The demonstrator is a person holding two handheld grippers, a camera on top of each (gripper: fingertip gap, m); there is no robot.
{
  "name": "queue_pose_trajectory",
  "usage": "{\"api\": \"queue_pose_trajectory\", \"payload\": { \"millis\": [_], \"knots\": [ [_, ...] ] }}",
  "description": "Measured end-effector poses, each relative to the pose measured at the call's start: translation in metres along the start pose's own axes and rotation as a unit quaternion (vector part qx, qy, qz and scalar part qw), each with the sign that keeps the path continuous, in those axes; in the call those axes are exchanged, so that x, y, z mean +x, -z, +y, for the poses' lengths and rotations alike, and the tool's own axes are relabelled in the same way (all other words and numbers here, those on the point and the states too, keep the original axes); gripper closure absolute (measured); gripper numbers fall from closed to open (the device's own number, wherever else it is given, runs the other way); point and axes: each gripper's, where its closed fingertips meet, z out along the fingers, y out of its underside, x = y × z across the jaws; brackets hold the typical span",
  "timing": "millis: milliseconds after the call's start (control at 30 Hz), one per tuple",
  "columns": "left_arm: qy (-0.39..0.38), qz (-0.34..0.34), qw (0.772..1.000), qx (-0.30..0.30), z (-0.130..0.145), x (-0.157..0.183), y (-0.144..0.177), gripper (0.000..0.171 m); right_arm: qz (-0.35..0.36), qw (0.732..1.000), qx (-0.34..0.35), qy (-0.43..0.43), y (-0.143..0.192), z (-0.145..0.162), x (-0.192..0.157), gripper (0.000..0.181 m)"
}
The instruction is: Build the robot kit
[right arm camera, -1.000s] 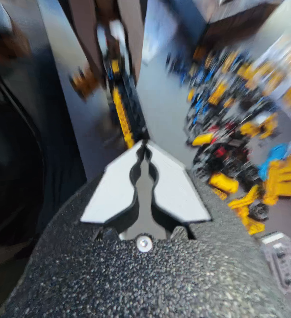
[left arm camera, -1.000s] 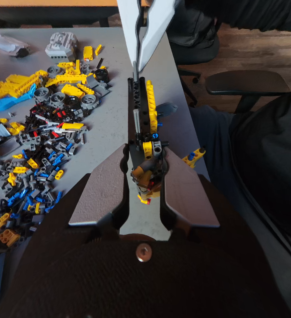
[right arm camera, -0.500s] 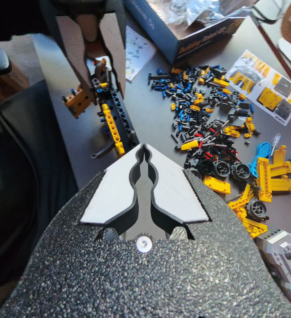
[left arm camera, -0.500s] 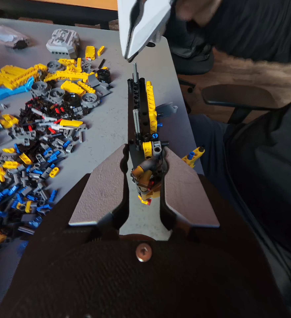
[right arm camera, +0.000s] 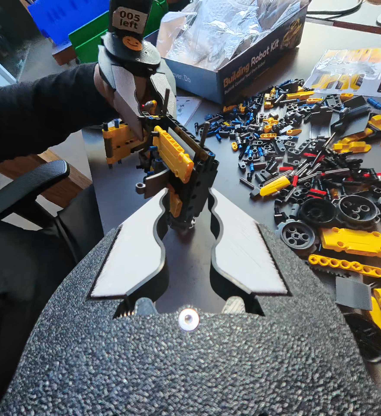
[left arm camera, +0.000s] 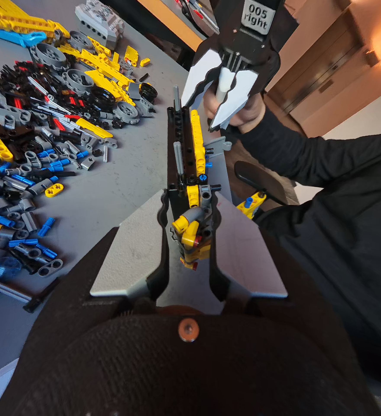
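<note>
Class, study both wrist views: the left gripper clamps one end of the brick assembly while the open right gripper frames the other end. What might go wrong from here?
1. The left gripper holds the assembly by one end only; a push from the right gripper might lever pieces apart.
2. The assembly sits near the table edge, so loosened parts may fall off.
3. The upright grey axle may snag.

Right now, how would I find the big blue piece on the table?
Look in the left wrist view at the grey table with its pile of small building pieces. At the far left end lies the light blue flat piece against long yellow beams; it is the only large light blue part.
</note>
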Motion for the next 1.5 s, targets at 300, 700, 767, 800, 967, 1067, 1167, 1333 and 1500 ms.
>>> {"api": "queue_pose_trajectory", "payload": {
  "millis": [300,700,767,800,967,1067,1167,1333,1500],
  "knots": [
    [0.010,0.011,1.000,-0.002,0.000,-0.001,0.000,0.138,-0.022,0.999,0.025,-0.026,-0.008,0.002,0.001,0.144],
    [0.015,0.017,1.000,-0.005,0.001,-0.001,-0.001,0.138,-0.047,0.997,0.037,-0.041,-0.014,0.008,-0.005,0.143],
    [0.019,0.017,1.000,-0.006,0.001,-0.001,-0.001,0.138,-0.050,0.997,0.036,-0.043,-0.015,0.009,-0.005,0.143],
    [0.020,0.018,1.000,-0.005,0.001,-0.001,-0.001,0.138,-0.052,0.997,0.036,-0.043,-0.016,0.010,-0.005,0.142],
    [0.023,0.022,0.999,-0.005,0.002,-0.001,-0.001,0.138,-0.058,0.996,0.041,-0.050,-0.016,0.010,-0.005,0.142],
    [0.029,0.025,0.999,-0.006,0.002,-0.001,-0.001,0.138,-0.059,0.996,0.041,-0.052,-0.016,0.011,-0.005,0.142],
    [0.026,0.024,0.999,-0.004,0.002,0.000,-0.002,0.138,-0.060,0.996,0.041,-0.053,-0.016,0.011,-0.005,0.142],
    [0.011,0.023,1.000,-0.008,0.004,0.007,-0.005,0.138,-0.065,0.995,0.046,-0.056,-0.013,0.014,-0.008,0.143],
    [-0.016,0.021,1.000,-0.016,0.008,0.015,-0.008,0.138,-0.070,0.995,0.046,-0.055,-0.010,0.019,-0.013,0.142]
  ]
}}
